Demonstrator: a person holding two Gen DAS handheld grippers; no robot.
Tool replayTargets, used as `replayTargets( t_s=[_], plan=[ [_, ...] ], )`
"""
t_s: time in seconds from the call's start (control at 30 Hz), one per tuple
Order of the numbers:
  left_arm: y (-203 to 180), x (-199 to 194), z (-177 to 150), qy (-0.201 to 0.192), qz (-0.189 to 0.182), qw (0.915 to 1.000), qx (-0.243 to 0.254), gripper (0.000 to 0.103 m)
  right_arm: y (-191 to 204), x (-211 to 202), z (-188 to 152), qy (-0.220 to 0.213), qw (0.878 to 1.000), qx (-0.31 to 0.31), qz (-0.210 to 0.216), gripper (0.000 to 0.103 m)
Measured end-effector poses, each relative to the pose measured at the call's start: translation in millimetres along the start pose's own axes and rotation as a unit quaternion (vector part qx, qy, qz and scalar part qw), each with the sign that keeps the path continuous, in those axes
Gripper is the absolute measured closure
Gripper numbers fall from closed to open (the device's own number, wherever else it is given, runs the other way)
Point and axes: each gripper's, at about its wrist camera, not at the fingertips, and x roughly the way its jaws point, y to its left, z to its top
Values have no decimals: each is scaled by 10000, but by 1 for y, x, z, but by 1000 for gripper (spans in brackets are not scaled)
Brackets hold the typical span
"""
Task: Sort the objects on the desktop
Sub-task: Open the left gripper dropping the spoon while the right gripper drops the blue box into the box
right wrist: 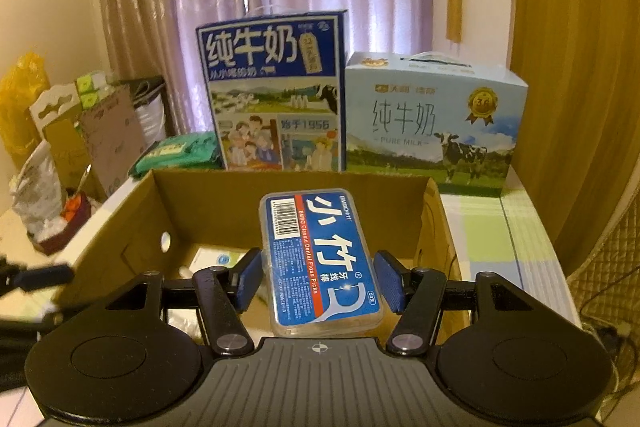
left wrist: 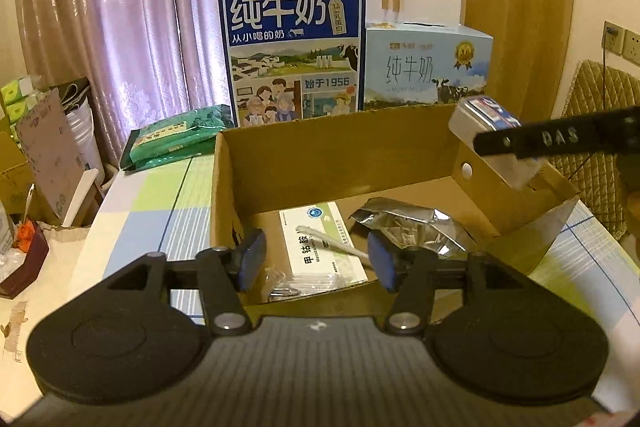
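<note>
An open cardboard box (left wrist: 332, 163) sits on a worktop (left wrist: 152, 211) covered with a checked cloth of pale green, blue and white.

Inside the box, on its floor, lie a white medicine carton (left wrist: 320, 247) with green print, a cotton swab (left wrist: 332, 243) resting across that carton, and a crumpled silver foil pouch (left wrist: 412, 227) just beside it to the right. Something small and clear lies at the near edge of the carton; what it is cannot be told.

The left hand-held gripper (left wrist: 316, 259) hangs over the box's near side with its blue-padded fingers spread apart and nothing between them.

The right hand-held gripper (right wrist: 316, 281) is over the box's right side. A clear plastic case of dental floss picks (right wrist: 320, 263) with a blue label lies between its fingers, above the box's opening. The left pad is close against the case, while a small gap shows at the right pad, so whether the grip is firm cannot be told.

Behind the box stand a tall dark-blue milk carton (left wrist: 294, 55) and a lower pale-blue milk carton (right wrist: 432, 123) side by side. A green packet (left wrist: 176, 135) lies to their left.
</note>
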Motion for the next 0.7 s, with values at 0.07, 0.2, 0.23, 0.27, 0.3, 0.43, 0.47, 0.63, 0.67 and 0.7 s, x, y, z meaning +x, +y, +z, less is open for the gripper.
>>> replayTargets(
  t_s=[0.07,0.2,0.23,0.27,0.3,0.43,0.47,0.63,0.67,0.7],
  plan=[
    [-1,1,-3,-26,-7,10000,51,35,-5,3,2,-21,9999,136,0,43],
    [-3,0,-6,-76,-61,9999,115,26,-10,-2,1,-98,9996,259,-27,33],
    [-3,-2,-6,-110,-75,9999,101,25,-12,-4,0,-120,9995,273,-40,32],
    [-3,-3,-6,-131,-77,9998,92,24,-14,-6,-1,-120,9995,302,-34,32],
    [-3,-4,-6,-158,-72,9998,93,22,-15,-9,-2,-114,9994,332,-24,31],
    [-5,-11,-7,-190,-39,9997,167,22,-21,-26,-8,-157,9991,392,-35,28],
    [-5,-14,-7,-200,-27,9996,184,22,-21,-30,-9,-171,9990,406,-26,27],
    [-10,-36,-11,-260,21,9992,295,21,-25,-66,-22,-265,9983,506,-64,20],
    [-12,-40,-14,-255,15,9992,310,21,-26,-73,-26,-262,9982,534,-72,20],
    [-14,-46,-18,-256,9,9992,321,19,-25,-81,-32,-255,9981,554,-90,18]
  ],
)
